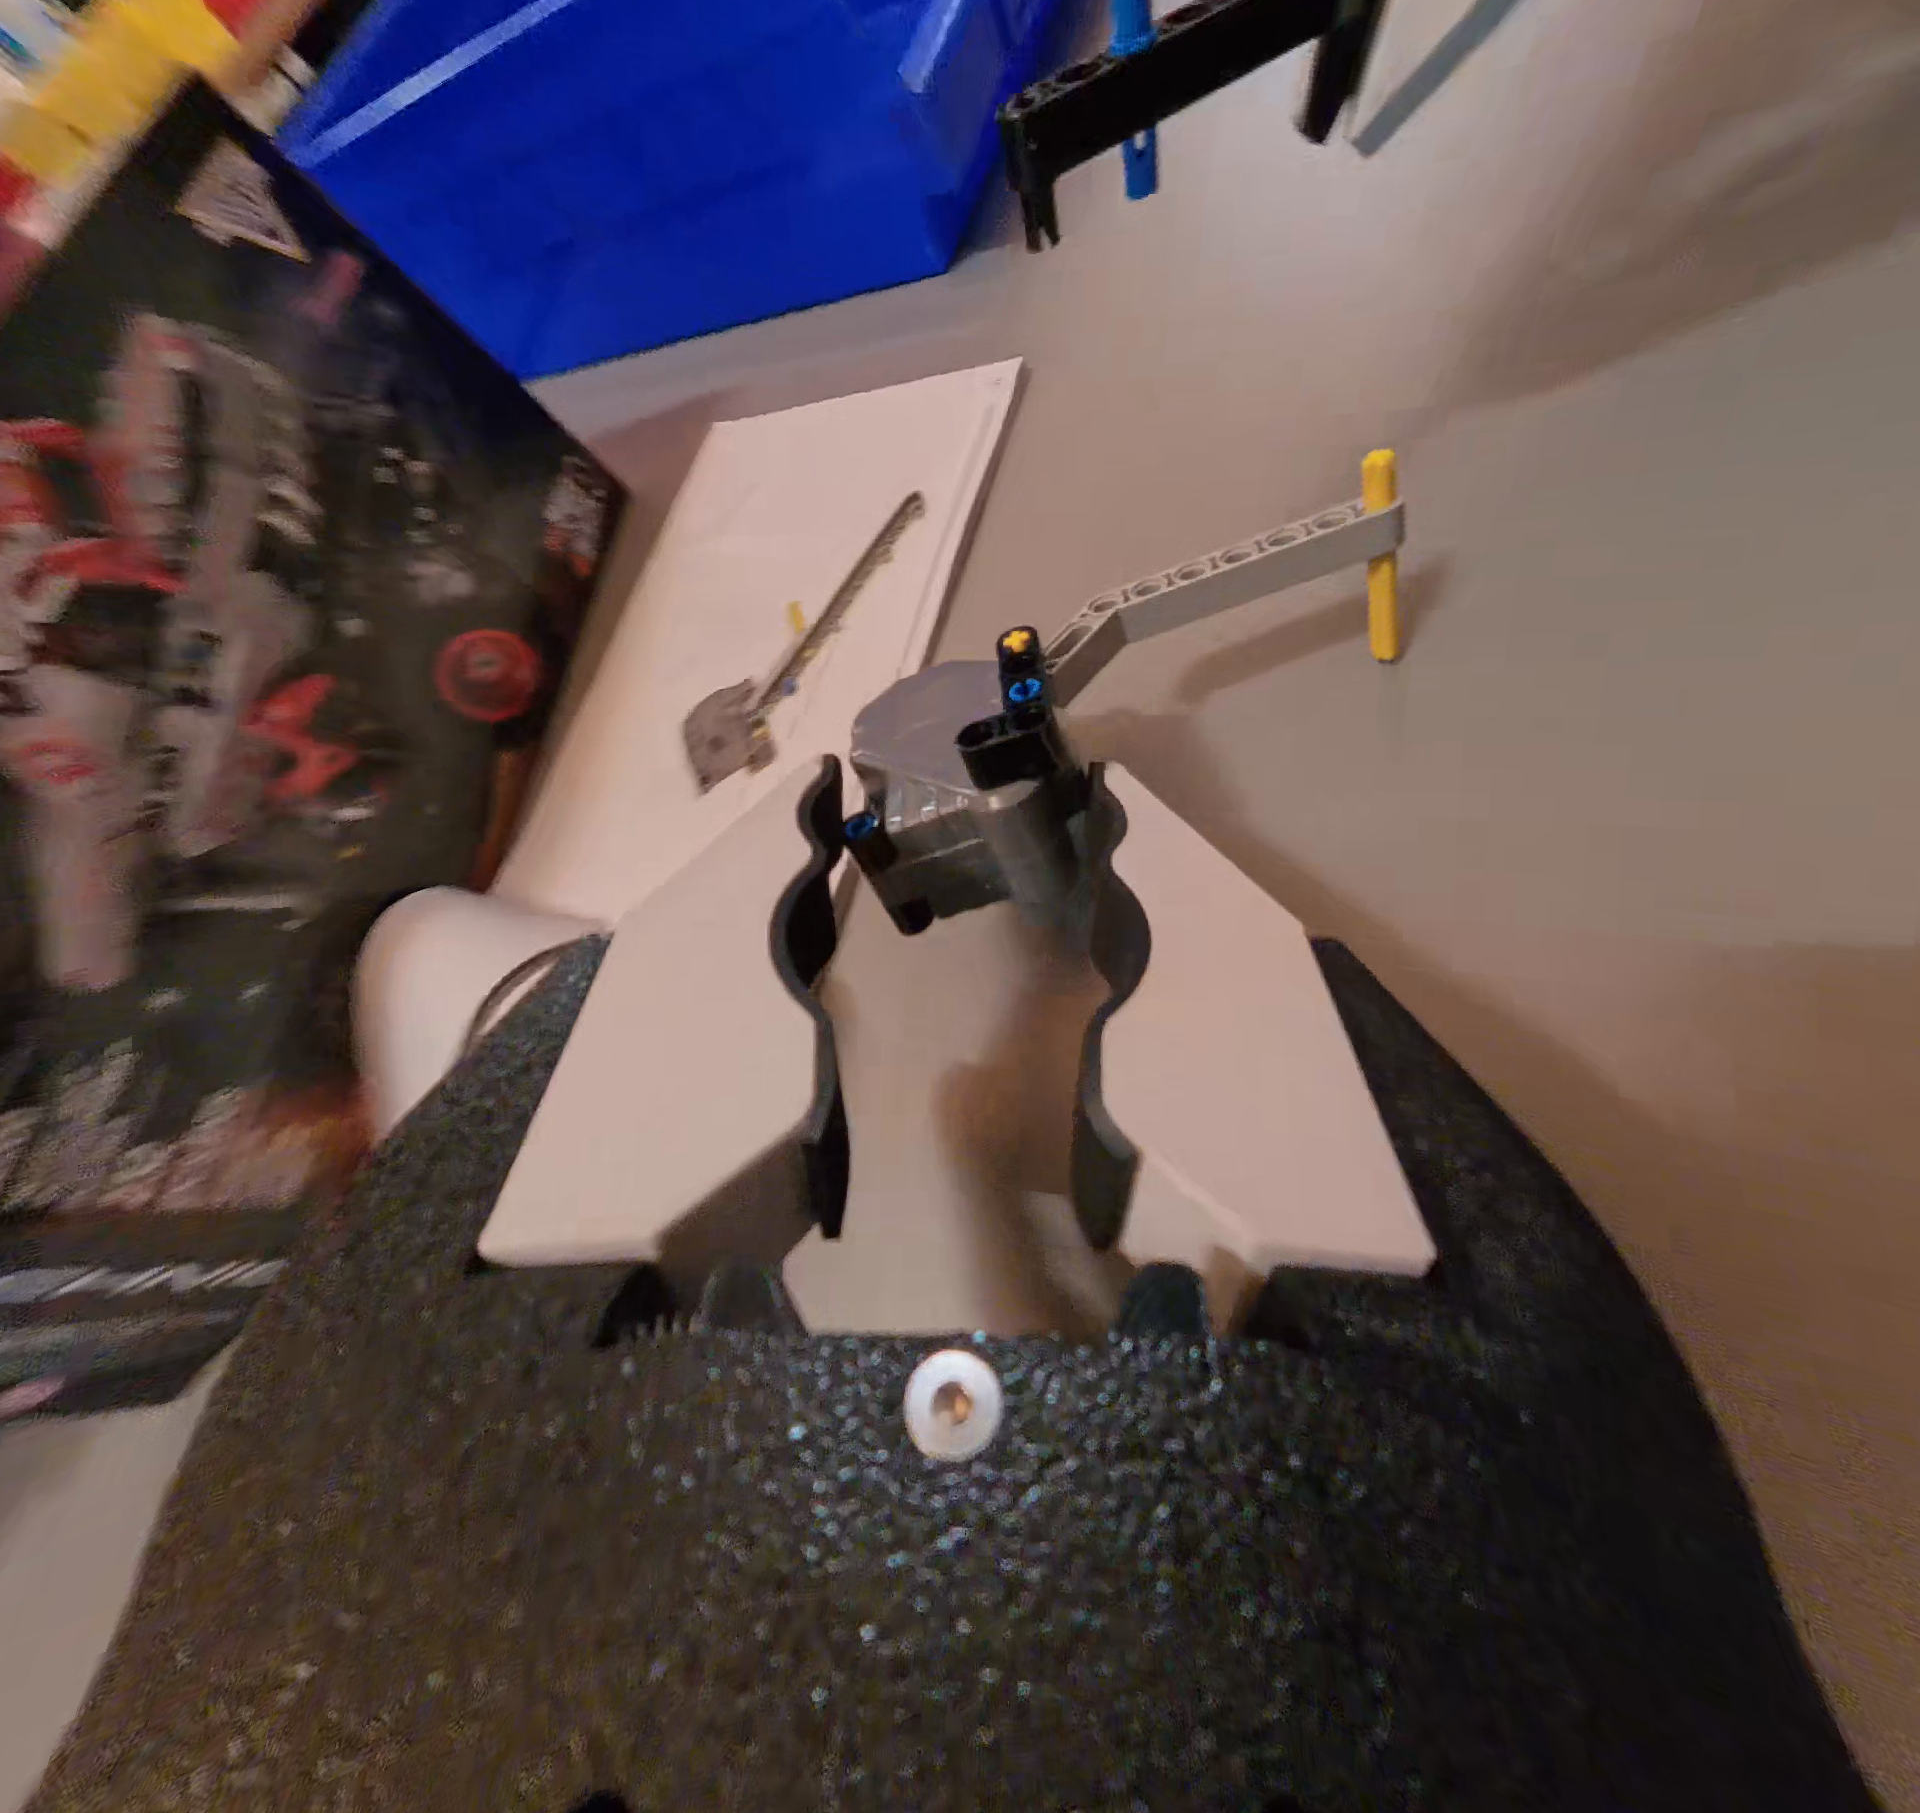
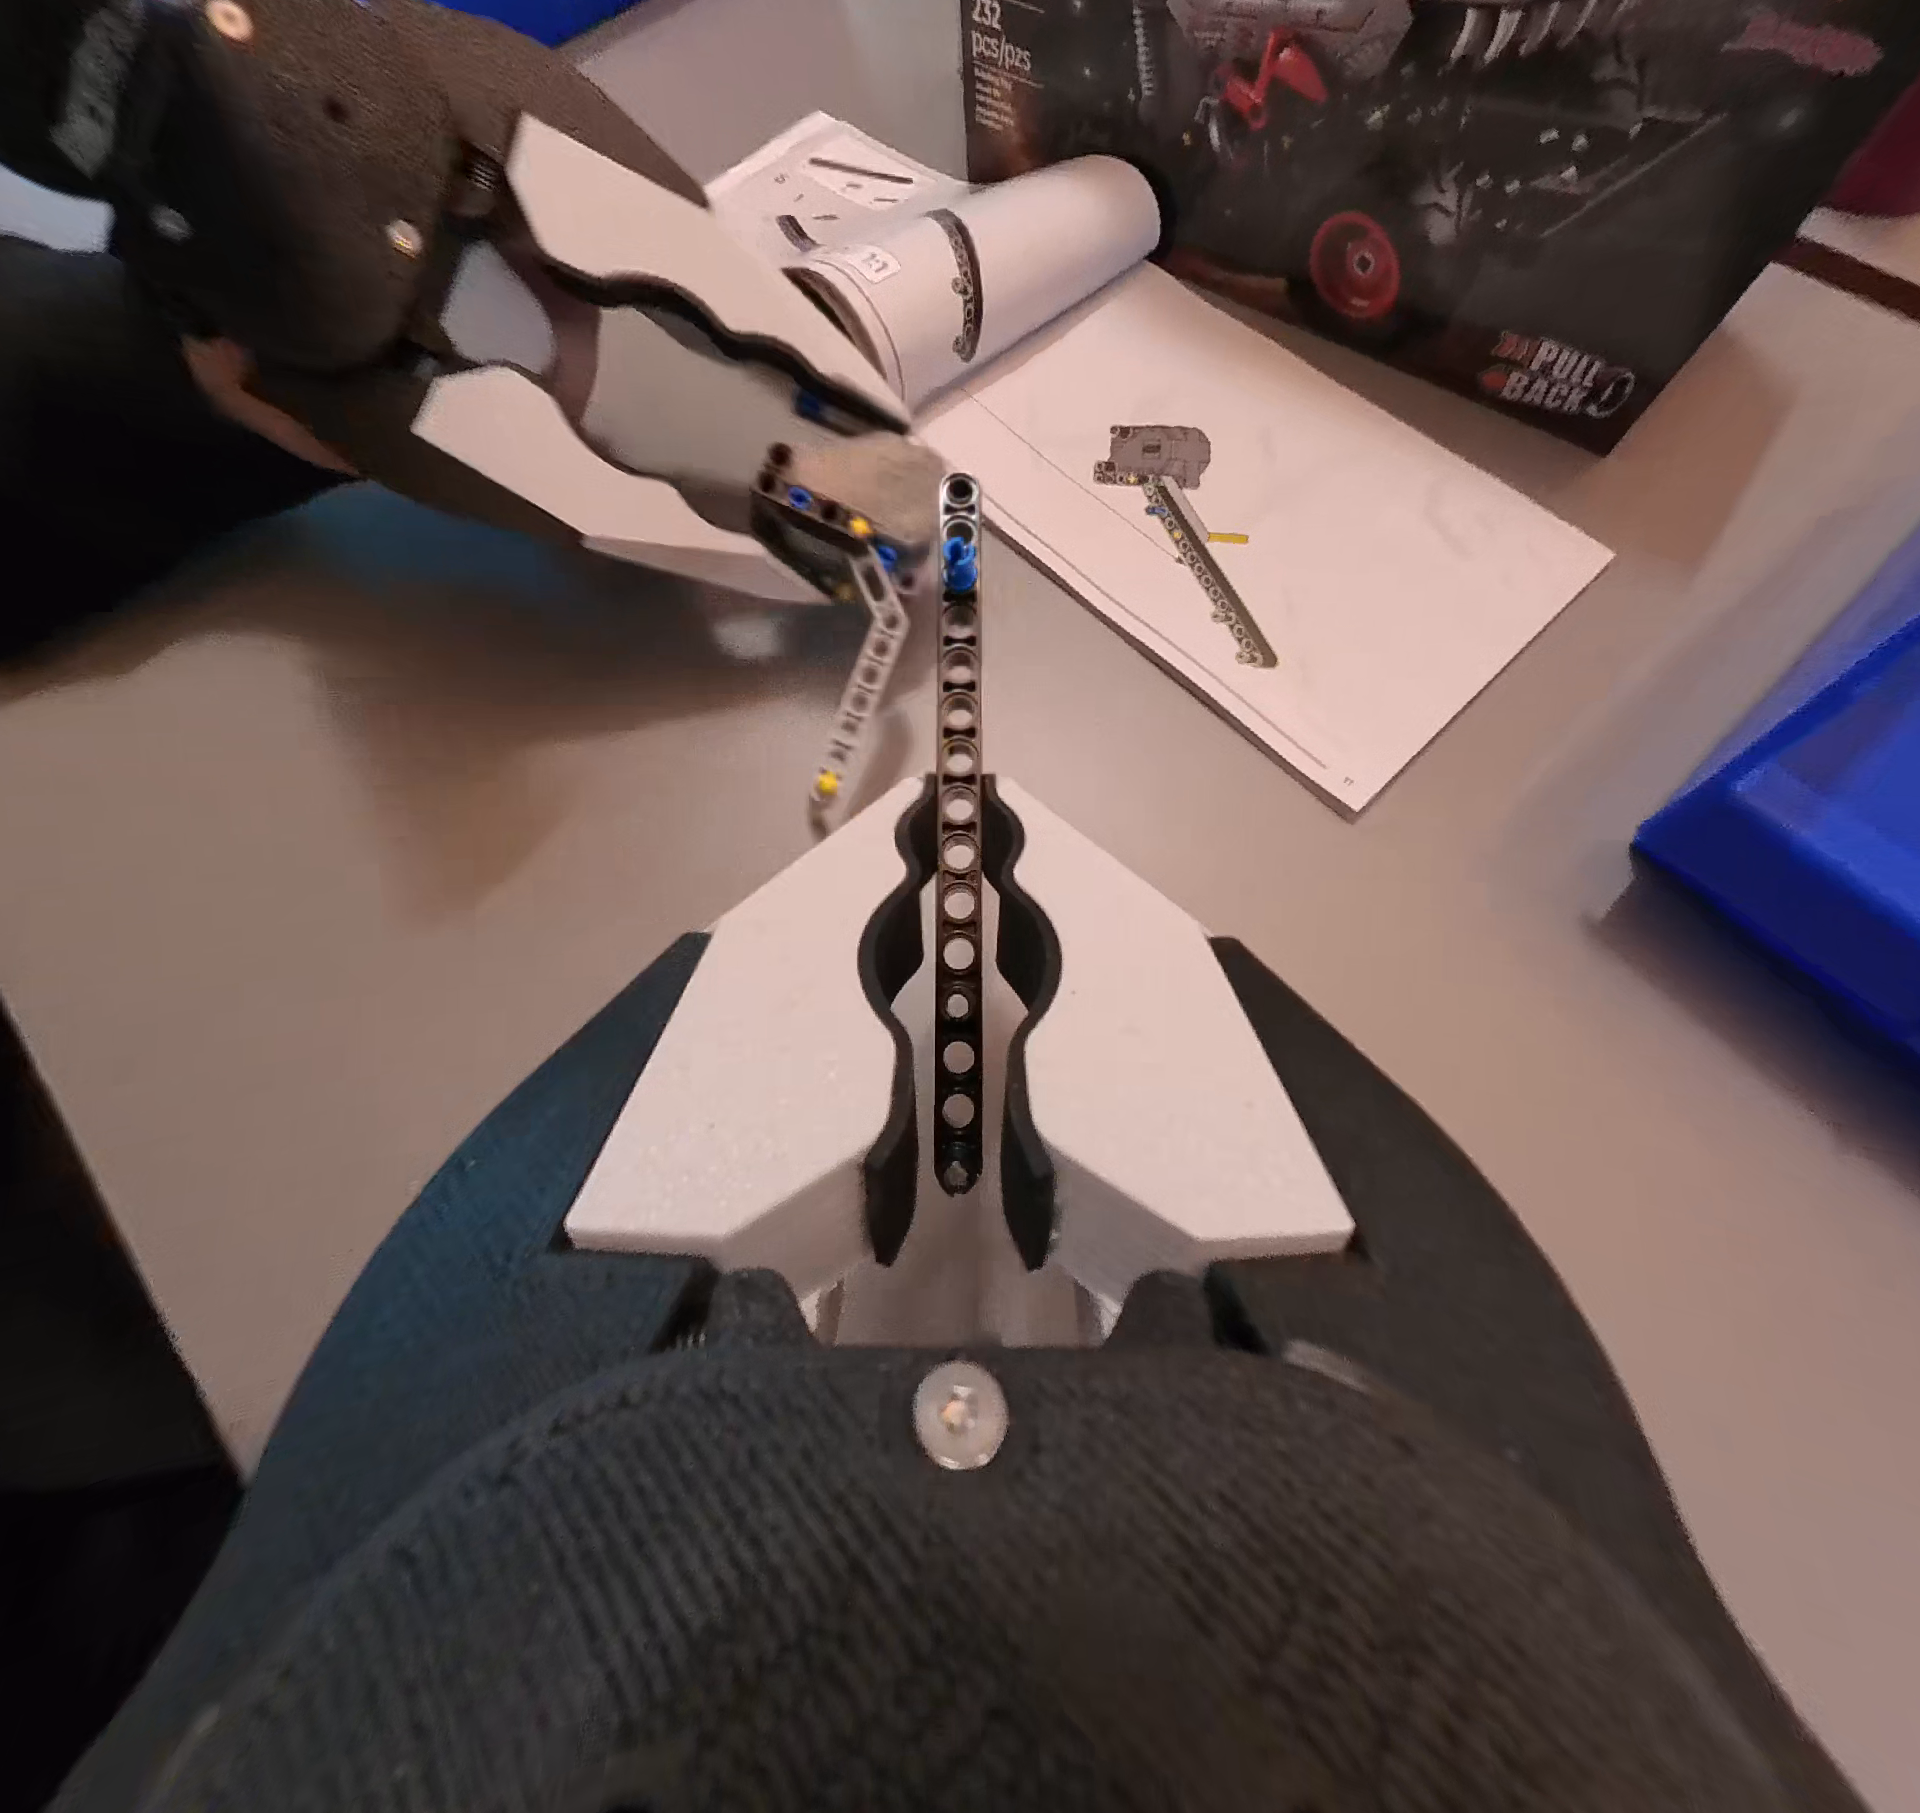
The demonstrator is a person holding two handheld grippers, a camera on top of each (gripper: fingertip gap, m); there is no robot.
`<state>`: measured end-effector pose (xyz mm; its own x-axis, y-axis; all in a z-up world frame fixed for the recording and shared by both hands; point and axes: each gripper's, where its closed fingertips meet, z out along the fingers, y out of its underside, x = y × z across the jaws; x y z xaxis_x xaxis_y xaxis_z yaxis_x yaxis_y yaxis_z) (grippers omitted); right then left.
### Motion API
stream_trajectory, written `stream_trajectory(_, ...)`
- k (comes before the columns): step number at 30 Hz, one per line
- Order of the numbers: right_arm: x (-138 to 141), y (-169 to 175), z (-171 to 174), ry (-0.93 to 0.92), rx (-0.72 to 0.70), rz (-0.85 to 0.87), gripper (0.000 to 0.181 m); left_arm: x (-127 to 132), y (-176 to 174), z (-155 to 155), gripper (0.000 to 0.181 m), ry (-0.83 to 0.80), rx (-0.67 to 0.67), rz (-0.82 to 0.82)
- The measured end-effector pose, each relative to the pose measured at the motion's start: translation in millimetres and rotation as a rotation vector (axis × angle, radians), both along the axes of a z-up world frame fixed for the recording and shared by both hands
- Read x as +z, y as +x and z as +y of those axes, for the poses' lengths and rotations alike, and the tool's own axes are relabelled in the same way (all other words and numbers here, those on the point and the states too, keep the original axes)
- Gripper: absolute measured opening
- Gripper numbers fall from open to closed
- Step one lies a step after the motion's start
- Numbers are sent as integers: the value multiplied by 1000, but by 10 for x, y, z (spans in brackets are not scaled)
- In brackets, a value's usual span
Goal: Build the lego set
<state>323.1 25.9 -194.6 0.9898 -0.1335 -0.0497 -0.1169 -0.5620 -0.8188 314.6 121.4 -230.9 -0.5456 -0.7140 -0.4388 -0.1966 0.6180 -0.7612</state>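
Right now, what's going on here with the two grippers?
A person is mid-build with two handheld grippers. The left gripper is shut on a grey block assembly with a light grey beam attached. The right gripper is shut on a long black beam carrying a blue pin, held near that assembly above the open instruction booklet.

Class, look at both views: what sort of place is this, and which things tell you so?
Probably an indoor hobby or work table: an open instruction booklet, the set's box and a blue parts bin on a plain tabletop.
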Motion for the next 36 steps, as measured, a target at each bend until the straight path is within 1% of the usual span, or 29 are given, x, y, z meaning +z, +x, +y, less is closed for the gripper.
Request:
stream_trajectory(1, -21, -13, 34, 8, 22, -18, 4, 62, -69, 58, 44, 27, -7, -53)
stream_trajectory(3, -89, -50, 116, 2, 54, -33, 4, 200, -167, 220, 44, 93, 27, -167)
stream_trajectory(6, -166, -143, 308, 32, 98, -16, 4, 365, -317, 393, 44, 220, 23, -321)
stream_trajectory(9, -223, -182, 489, 69, 88, 9, 4, 445, -403, 588, 44, 356, 62, -426)
stream_trajectory(11, -294, -180, 569, 61, 69, 11, 4, 518, -447, 637, 44, 410, 70, -501)
stream_trajectory(13, -374, -163, 604, 23, 51, -2, 4, 558, -472, 608, 44, 354, 68, -526)
stream_trajectory(15, -438, -122, 610, -18, 45, -37, 4, 557, -493, 520, 44, 262, 38, -515)
stream_trajectory(16, -451, -126, 618, -24, 54, -43, 4, 549, -503, 494, 44, 248, 28, -510)
stream_trajectory(19, -473, -156, 650, -18, 69, -23, 4, 544, -535, 496, 44, 271, 31, -516)
stream_trajectory(27, -514, -130, 667, -12, 53, -14, 4, 480, -570, 537, 44, 256, 49, -484)
stream_trajectory(30, -592, -136, 655, -60, 54, -5, 4, 478, -579, 564, 44, 221, 57, -472)
stream_trajectory(34, -674, -164, 659, -115, 70, -36, 4, 478, -590, 600, 44, 189, 62, -469)
stream_trajectory(36, -673, -162, 657, -116, 67, -48, 4, 478, -596, 601, 44, 186, 53, -468)
